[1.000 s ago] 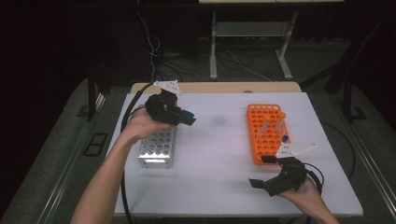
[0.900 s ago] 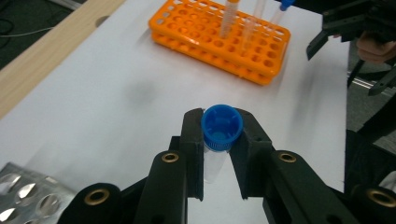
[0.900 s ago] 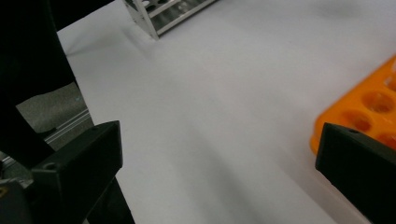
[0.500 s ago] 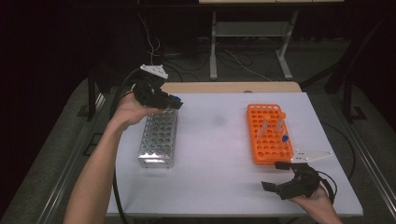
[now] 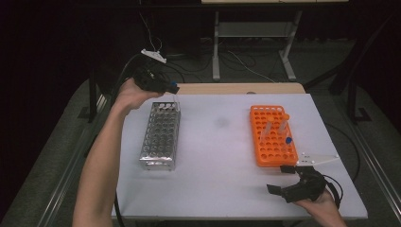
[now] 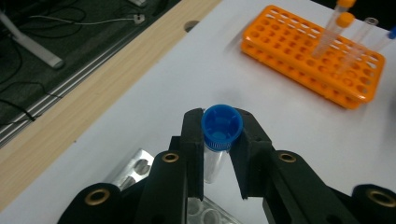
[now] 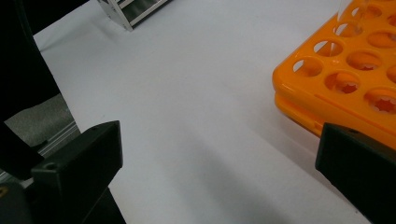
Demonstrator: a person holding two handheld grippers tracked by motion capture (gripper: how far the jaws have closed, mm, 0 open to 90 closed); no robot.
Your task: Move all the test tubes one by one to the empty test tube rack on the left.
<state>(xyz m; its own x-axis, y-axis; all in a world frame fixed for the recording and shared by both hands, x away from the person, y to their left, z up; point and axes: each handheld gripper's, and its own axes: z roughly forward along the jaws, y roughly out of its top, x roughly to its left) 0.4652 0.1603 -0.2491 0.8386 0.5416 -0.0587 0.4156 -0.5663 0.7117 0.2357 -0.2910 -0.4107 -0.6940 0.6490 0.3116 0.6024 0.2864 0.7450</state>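
From the high view, the left gripper (image 5: 171, 88) is hanging in the air over the far end of the metal rack (image 5: 161, 135). Its fingers are pinching a tube with a blue cap (image 5: 174, 88), and the clear part of the tube is pointing down at the rack, just below the fingers. The right gripper (image 5: 282, 179) is sitting low over the white table (image 5: 217, 156), near the front edge. Its fingers are spread wide with nothing between them. The orange rack (image 5: 272, 134) is lying just past those fingers, with a few tubes standing in it.

In the left gripper view, the two black fingers (image 6: 192, 154) are squeezing the tube (image 6: 220, 140) right under its blue cap. The metal rack (image 6: 140, 172) is peeking out below the fingers. The orange rack (image 6: 315, 58) is lying well apart, far ahead and to the right.

In the right gripper view, the fingers (image 7: 79, 163) are standing wide apart, and bare table (image 7: 196, 116) is showing between them. A corner of the orange rack (image 7: 345, 88) is lying just beside the right finger. A bit of the metal rack (image 7: 133, 11) is showing far ahead at the top.
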